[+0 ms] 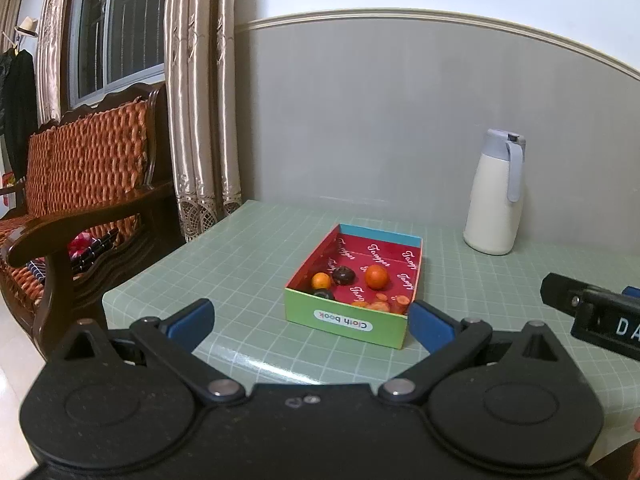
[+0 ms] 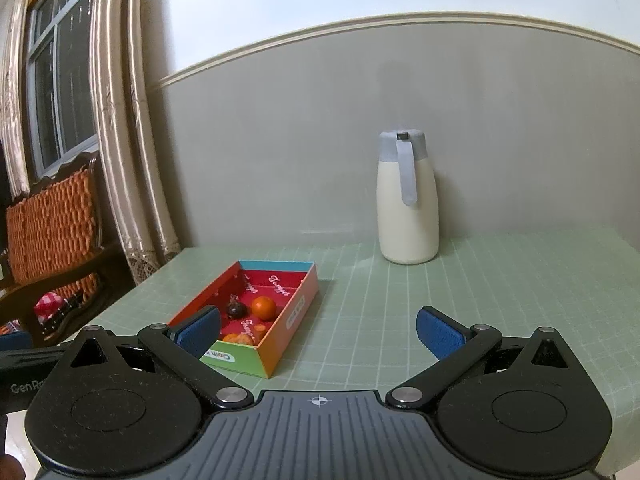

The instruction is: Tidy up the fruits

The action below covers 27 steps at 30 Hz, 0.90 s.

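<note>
A shallow cardboard box (image 1: 347, 323) with a red inside and a green front stands on the table; it also shows in the right wrist view (image 2: 292, 320). In it lie a large orange (image 1: 377, 276), a small orange (image 1: 321, 280), a dark purple fruit (image 1: 344, 275), another dark fruit (image 1: 324, 294) and orange pieces (image 1: 380, 303). My left gripper (image 1: 312, 322) is open and empty, just in front of the box. My right gripper (image 2: 318, 332) is open and empty, to the right of the box; its body shows at the right edge of the left wrist view (image 1: 592, 312).
The table (image 2: 400, 320) has a green checked cover. A cream thermos jug (image 2: 407, 200) stands at the back by the grey wall. A wooden bench with orange cushions (image 1: 80, 168) and curtains (image 1: 200, 100) are off the table's left edge.
</note>
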Available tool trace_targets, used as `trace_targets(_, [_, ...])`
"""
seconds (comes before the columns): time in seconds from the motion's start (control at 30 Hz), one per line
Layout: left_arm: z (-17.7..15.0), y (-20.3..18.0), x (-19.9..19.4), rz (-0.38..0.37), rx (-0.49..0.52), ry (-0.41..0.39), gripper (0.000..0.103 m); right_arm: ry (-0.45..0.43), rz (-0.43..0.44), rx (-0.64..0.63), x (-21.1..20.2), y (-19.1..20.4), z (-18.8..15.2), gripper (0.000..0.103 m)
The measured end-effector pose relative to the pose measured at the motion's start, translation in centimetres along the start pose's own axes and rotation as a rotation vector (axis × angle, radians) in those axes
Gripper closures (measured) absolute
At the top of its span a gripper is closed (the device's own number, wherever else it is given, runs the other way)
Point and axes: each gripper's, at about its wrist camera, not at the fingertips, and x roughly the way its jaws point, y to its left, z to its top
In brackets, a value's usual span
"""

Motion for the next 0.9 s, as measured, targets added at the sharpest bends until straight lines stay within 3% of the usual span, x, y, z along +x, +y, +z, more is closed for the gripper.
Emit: trace_targets(0.9, [-0.05, -0.16, 0.30, 0.001, 0.006, -0.002, 0.006, 0.009, 0.003, 0.004, 0.10, 0.16, -0.15, 0.000])
